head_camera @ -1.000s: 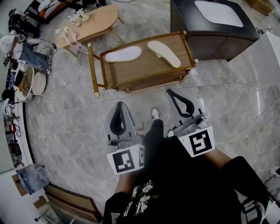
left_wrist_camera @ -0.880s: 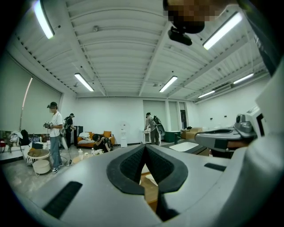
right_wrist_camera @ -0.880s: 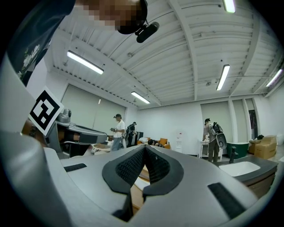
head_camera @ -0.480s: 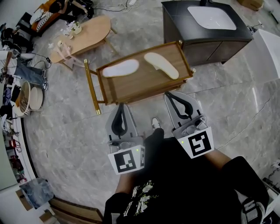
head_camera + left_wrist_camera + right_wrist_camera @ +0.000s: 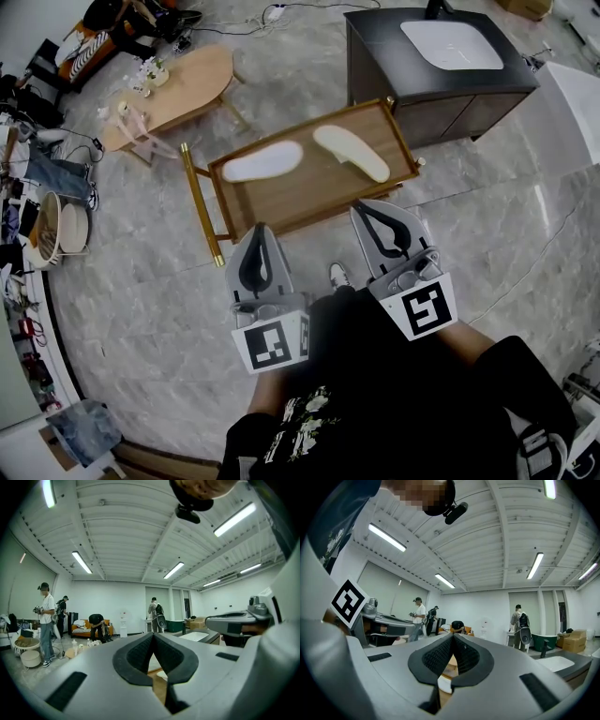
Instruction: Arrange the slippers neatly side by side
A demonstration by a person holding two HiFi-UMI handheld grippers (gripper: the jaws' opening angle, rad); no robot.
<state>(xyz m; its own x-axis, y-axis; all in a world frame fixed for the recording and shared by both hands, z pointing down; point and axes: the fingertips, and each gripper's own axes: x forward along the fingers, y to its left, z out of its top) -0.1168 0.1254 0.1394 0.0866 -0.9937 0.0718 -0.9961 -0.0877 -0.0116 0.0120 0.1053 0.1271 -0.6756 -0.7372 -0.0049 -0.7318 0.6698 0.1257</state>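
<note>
On the tray table (image 5: 309,192) the left slipper (image 5: 262,161) lies apart from the right slipper (image 5: 352,153); sink cabinet (image 5: 441,84) behind-right, oval table (image 5: 183,86) behind-left.

No legible text. Only black-and-white coded squares (image 5: 272,344) on left gripper (image 5: 261,227) and right gripper (image 5: 360,204), no characters; pale print on black shirt (image 5: 375,394) too blurred to read.

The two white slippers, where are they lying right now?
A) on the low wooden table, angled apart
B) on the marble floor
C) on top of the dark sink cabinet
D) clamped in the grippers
A: the head view shows the left slipper and the right slipper both lying on the wooden table, apart and at an angle to each other.
</note>
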